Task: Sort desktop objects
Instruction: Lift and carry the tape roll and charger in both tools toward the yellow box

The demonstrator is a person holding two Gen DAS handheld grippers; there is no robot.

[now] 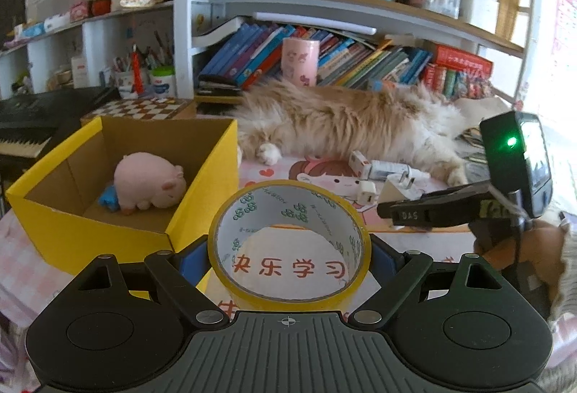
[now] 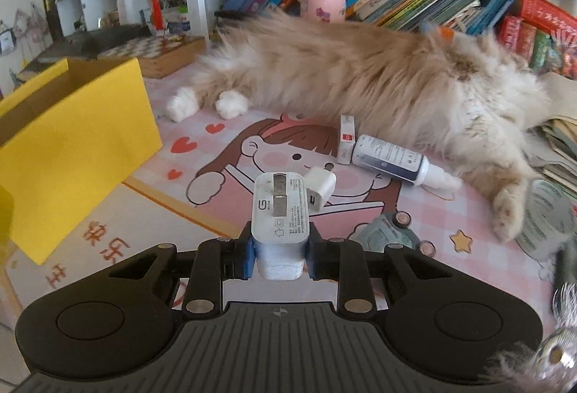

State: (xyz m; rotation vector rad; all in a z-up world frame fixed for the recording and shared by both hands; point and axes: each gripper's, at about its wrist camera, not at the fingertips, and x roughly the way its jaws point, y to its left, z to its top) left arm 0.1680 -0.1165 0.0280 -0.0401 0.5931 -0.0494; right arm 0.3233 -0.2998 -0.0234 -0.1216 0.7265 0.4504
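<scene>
My left gripper (image 1: pixel 288 257) is shut on a roll of yellow tape (image 1: pixel 288 279), held above the desk mat just right of the open yellow box (image 1: pixel 90 234). A pink plush pig (image 1: pixel 149 182) lies inside the box. My right gripper (image 2: pixel 279 256) is shut on a white charger block (image 2: pixel 280 212), prongs up, above the mat; it also shows in the left wrist view (image 1: pixel 382 209). A small white charger (image 2: pixel 319 189), a spray bottle (image 2: pixel 393 160) and a small white box (image 2: pixel 346 140) lie on the mat beside the cat.
A fluffy orange cat (image 2: pixel 360 75) lies stretched across the back of the desk. The yellow box (image 2: pixel 72 140) stands at left in the right wrist view. Bookshelves (image 1: pixel 324 64), a pink cup (image 1: pixel 300 61) and a chessboard box (image 1: pixel 140 108) are behind. Papers (image 2: pixel 555 147) lie at right.
</scene>
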